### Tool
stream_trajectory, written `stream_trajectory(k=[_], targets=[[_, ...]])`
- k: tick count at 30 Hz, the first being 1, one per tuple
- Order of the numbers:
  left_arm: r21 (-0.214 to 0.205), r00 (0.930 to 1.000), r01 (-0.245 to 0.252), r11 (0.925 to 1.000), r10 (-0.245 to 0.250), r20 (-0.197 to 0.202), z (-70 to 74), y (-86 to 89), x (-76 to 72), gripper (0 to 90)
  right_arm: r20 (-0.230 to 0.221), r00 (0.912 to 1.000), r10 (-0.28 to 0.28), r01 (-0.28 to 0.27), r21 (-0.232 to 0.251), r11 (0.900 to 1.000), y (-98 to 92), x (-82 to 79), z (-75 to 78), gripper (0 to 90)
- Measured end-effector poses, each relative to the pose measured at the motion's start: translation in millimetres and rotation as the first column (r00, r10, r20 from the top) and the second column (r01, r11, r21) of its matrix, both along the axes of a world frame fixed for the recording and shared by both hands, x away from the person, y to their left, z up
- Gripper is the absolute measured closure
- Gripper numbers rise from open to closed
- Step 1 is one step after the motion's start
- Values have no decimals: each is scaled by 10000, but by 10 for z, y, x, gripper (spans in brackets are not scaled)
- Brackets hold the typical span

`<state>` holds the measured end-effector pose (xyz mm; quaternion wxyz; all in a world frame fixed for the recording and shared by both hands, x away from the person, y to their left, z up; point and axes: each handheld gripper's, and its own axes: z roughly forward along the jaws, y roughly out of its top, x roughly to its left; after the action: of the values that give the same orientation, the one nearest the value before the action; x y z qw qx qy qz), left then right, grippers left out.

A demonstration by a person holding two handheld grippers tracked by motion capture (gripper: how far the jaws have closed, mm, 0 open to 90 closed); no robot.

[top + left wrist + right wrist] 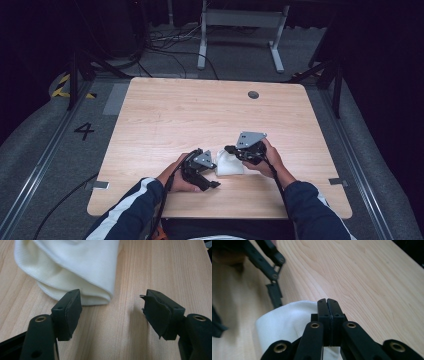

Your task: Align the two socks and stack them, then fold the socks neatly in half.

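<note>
A white folded cloth (230,166) lies near the front middle of the wooden table (200,110). My left gripper (214,175) sits just left of it, open, its jaws spread wide on either side of the cloth's folded corner (100,293) and holding nothing (112,312). My right gripper (229,149) reaches in from the right at the cloth's far edge. Its jaws are pressed together (328,302), and the cloth (287,320) rises up to them, so it looks pinched there. The left gripper's fingers (274,293) show beyond the cloth in the right gripper view.
A round dark grommet (253,94) sits near the table's far edge. Beyond the table stand a grey desk frame (240,20) and loose cables (170,42) on the floor. A floor mark "4" (84,131) lies to the left.
</note>
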<state>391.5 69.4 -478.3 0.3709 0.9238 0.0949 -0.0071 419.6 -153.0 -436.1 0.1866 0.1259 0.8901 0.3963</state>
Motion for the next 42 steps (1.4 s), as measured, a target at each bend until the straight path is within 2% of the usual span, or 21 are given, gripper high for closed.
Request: stream_trajectory(k=[2, 3, 4, 6, 8, 9, 10, 12, 15, 17, 19, 23, 27, 29, 30, 31, 36, 39, 42], targets=[[11, 10000, -4, 10000, 4, -92, 7, 4, 0, 309, -71, 9999, -119, 118, -59, 9999, 6, 44, -36, 900], [31, 10000, -71, 10000, 71, -44, 27, 12, -12, 318, -157, 9995, -273, 271, -120, 9996, 7, 70, -65, 900], [-97, 9998, -102, 9999, 104, 188, 59, 23, -26, 326, -301, 9990, -327, 325, -88, 9994, 7, 97, -99, 900], [-806, 9993, -98, 9967, 128, 365, 168, 45, -52, 350, -382, 9983, -433, 423, -264, 9988, 20, 115, -151, 900], [-1261, 9990, -8, 9920, 65, 445, 248, 1, -80, 359, -439, 9980, -449, 435, -321, 9985, 27, 133, -178, 900], [-1341, 9990, 108, 9909, -47, 456, 251, -32, -87, 357, -398, 9979, -515, 501, -352, 9981, 30, 148, -191, 900], [-1238, 9985, 238, 9920, -174, 525, 242, -87, -98, 357, -422, 9975, -573, 558, -351, 9978, 31, 156, -199, 900], [-912, 9982, 511, 9945, -481, 346, 168, -207, -98, 351, -525, 9966, -641, 621, -403, 9973, 34, 177, -227, 900], [-163, 9979, 623, 9979, -620, 173, 11, -304, -56, 347, -697, 9953, -666, 636, -449, 9970, 26, 209, -281, 900], [-424, 9982, 579, 9974, -584, -98, -19, -290, -31, 359, -805, 9943, -702, 672, -393, 9970, 18, 228, -302, 900], [-397, 9976, 566, 9976, -581, -373, -21, -270, -11, 359, -889, 9935, -706, 672, -406, 9969, 9, 242, -314, 900], [-364, 9979, 599, 9975, -607, -205, -20, -266, -16, 357, -1052, 9915, -768, 744, -266, 9969, -5, 264, -331, 899], [-136, 9981, 622, 9980, -621, 37, -7, -260, -26, 341, -941, 9926, -766, 736, -350, 9967, -7, 249, -301, 884], [-201, 9987, 502, 9985, -503, -25, -4, -252, -32, 332, -928, 9927, -765, 747, -234, 9969, -31, 241, -269, 864], [-266, 9991, 403, 9988, -399, 167, 37, -213, -14, 327, -938, 9925, -779, 767, -166, 9969, -45, 231, -248, 858], [-266, 9991, 403, 9988, -399, 167, 37, -213, -14, 326, -938, 9925, -779, 767, -166, 9969, -45, 231, -248, 858], [-216, 9965, -31, 9998, 49, 829, 178, -64, -23, 317, -807, 9948, -625, 625, -27, 9980, -123, 169, -125, 778], [-9, 9946, -392, 9992, 391, 958, 207, 61, -37, 302, -853, 9949, -530, 554, 258, 9981, -197, 122, -49, 715], [225, 9898, -823, 9964, 791, 1187, 218, 203, -51, 296, -938, 9946, -451, 476, 236, 9986, -283, 60, 5, 664]])
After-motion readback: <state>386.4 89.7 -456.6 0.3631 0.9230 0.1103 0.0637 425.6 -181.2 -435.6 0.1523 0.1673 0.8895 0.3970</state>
